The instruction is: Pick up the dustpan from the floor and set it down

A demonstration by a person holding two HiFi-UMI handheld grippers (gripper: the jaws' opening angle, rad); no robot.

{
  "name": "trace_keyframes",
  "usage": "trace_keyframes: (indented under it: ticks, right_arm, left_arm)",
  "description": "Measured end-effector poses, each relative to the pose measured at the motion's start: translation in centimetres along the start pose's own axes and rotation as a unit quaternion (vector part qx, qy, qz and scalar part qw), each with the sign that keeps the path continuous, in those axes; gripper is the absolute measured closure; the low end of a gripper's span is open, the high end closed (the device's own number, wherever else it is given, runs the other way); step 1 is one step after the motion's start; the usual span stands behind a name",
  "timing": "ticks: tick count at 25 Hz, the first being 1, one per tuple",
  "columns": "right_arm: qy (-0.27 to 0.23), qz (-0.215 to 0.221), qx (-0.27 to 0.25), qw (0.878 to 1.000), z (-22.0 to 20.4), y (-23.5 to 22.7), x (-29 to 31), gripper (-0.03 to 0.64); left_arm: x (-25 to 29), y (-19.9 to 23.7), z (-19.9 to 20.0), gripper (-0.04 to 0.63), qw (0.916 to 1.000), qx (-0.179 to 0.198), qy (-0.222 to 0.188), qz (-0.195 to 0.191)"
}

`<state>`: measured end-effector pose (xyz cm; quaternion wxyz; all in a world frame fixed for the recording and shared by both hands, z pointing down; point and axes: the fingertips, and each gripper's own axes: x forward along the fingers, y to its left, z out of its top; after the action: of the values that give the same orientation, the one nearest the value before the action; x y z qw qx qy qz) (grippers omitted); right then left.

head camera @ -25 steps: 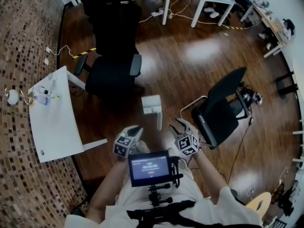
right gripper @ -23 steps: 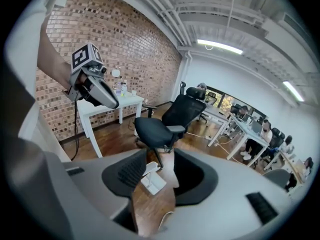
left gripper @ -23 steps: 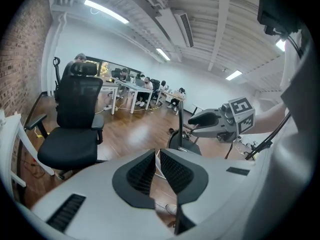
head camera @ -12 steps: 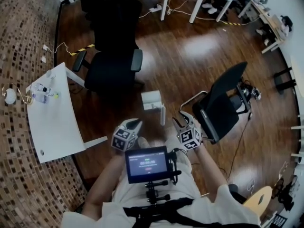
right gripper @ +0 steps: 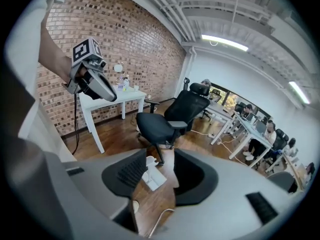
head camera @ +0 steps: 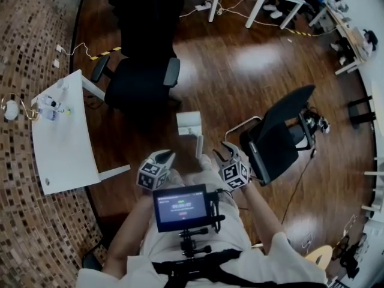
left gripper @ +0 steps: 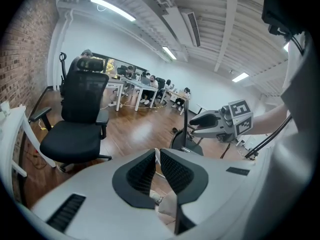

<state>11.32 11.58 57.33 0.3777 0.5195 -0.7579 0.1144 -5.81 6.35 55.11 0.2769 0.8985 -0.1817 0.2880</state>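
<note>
Barely any shift: dustpan [head camera: 189, 123] stays on floor [head camera: 240, 89], frame centre; right gripper [head camera: 226, 152] spread, likely for grabbing; left gripper [head camera: 163, 156] pressed together, empty.

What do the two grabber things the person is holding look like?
The left gripper and right gripper are both pale grey plastic with smooth, rounded jaws. Dark ribbed pads line the inside of the jaws. Each one carries a cube covered in black-and-white square markers. The person wears a light short-sleeved shirt.
</note>
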Motion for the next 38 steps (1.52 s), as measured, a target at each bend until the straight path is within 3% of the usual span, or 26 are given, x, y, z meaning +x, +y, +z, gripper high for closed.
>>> trace_keyframes:
  ticks: [12, 18, 38]
  right_arm:
    - [0.017, 0.081, -0.048, 0.995, -2.0, -1.9, 4.3, 0.434]
    - [0.029, 0.117, -0.098, 0.988, -3.5, -1.3, 7.4, 0.434]
    - [0.045, 0.178, -0.164, 0.969, -8.5, 0.5, 15.3, 0.434]
  left_arm:
    - [2.5, -0.2, 1.8, 0.571, 0.9982, -0.027, 0.011, 0.051]
    - [2.9, 0.8, 1.8, 0.571, 0.9958, -0.05, 0.014, 0.076]
    - [7.2, -0.4, 1.3, 0.571, 0.9931, -0.064, 0.056, 0.081]
